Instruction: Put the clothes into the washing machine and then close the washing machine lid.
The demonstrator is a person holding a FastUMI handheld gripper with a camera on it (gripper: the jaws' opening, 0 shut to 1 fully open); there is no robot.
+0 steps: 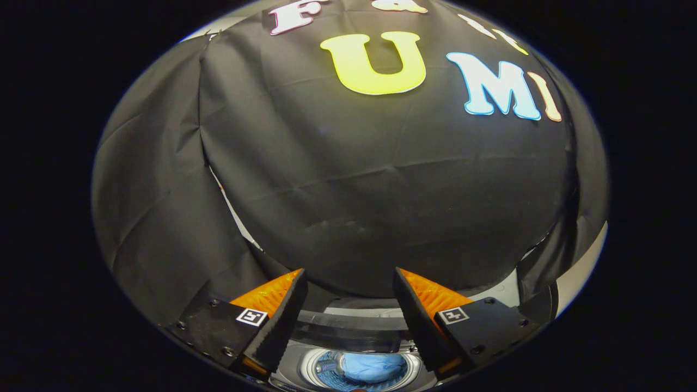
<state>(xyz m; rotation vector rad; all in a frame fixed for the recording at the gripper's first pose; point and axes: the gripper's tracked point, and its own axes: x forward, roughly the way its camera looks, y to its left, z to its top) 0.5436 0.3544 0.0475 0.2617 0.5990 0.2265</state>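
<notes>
The claw (348, 305) is held wide open with nothing between its fingers. Below and between them the washer (359, 370) drum is seen open, with blue clothes (373, 366) lying inside. The raised lid (348, 326) stands just beyond, unclosed. If it is caught off-centre it may slip or slam; cloth riding up could be trapped at the rim.

A recording booth, seemingly: black cloth walls (348, 179) behind a top-loading washing machine (359, 375).
</notes>
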